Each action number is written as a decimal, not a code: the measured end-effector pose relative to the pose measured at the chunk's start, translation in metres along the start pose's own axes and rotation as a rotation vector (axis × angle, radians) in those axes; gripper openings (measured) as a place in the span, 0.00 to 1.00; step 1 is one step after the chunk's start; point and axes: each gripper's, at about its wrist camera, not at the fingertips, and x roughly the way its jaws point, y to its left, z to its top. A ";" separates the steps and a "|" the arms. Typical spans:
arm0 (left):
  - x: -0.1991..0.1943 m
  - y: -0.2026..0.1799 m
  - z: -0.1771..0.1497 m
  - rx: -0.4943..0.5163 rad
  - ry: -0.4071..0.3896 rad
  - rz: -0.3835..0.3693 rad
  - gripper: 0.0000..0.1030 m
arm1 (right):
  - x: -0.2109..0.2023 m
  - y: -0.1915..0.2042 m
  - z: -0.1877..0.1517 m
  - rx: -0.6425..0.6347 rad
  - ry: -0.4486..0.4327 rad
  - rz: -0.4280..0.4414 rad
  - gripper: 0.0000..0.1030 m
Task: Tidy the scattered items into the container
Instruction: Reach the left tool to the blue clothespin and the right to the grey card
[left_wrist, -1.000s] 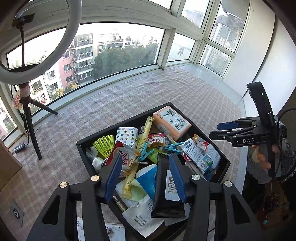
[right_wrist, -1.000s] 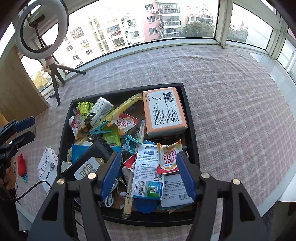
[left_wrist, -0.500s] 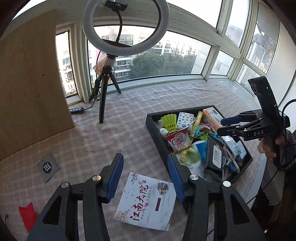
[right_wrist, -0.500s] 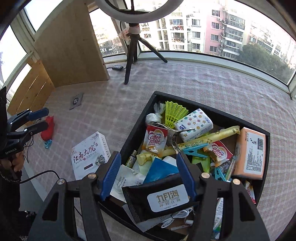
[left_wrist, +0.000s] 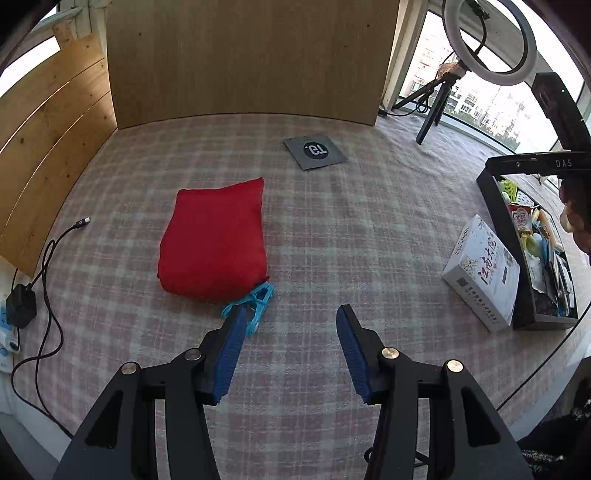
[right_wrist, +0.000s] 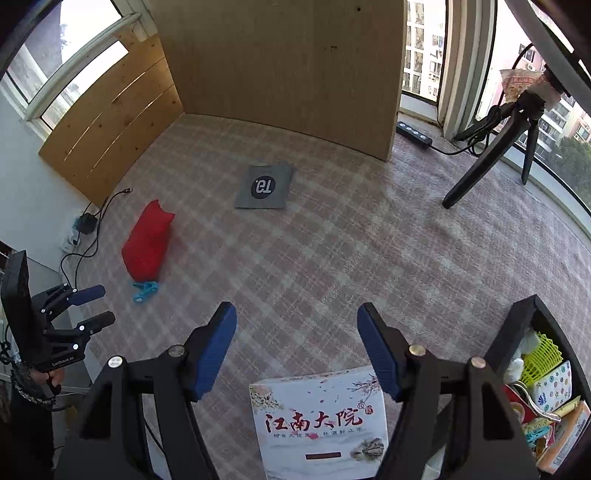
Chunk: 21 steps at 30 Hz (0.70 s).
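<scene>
**Three strays left outside a nearly full container**

While both grippers hang above the checked cloth on the desk (left_wrist: 332, 236), neither has anything between its fingers. Going from the left of the left wrist view, a black charger and its cable (left_wrist: 44, 266) trail along the desk edge. Next lies the red pouch (left_wrist: 216, 236), a soft, plump fabric bag with rounded corners; it looks light and should give under pressure, so a pinch on a gathered corner or across its narrower end seems safer than a squeeze on the belly. Touching its near edge is the blue clip (left_wrist: 253, 302), a hard plastic spring peg, small, smooth and likely to skid; taking it across its flat sides would probably hold best. The left gripper (left_wrist: 288, 347) hovers just in front of that clip, fingers parted and empty.

Farther back lies a flat grey square card with a black disc (left_wrist: 315, 151). To the right sits the white printed box (left_wrist: 482, 271), stiff cardboard with sharp edges, touching the wall of the black container (left_wrist: 526, 288). It should handle rigidly, and gripping across its shorter width appears the surest hold. The container is an open, straight-walled tray heaped with packets.

From the right wrist view, the right gripper (right_wrist: 297, 345) is above the box's far edge, its jaws opening with nothing between them.
</scene>
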 end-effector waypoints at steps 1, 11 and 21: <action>0.003 0.004 -0.003 -0.007 0.006 0.002 0.47 | 0.009 0.006 0.009 0.005 0.006 0.005 0.65; 0.039 0.023 -0.008 -0.019 0.052 -0.033 0.45 | 0.100 0.040 0.084 0.070 0.100 -0.034 0.65; 0.050 0.022 -0.013 -0.004 0.055 -0.110 0.30 | 0.171 0.030 0.131 0.208 0.175 -0.056 0.65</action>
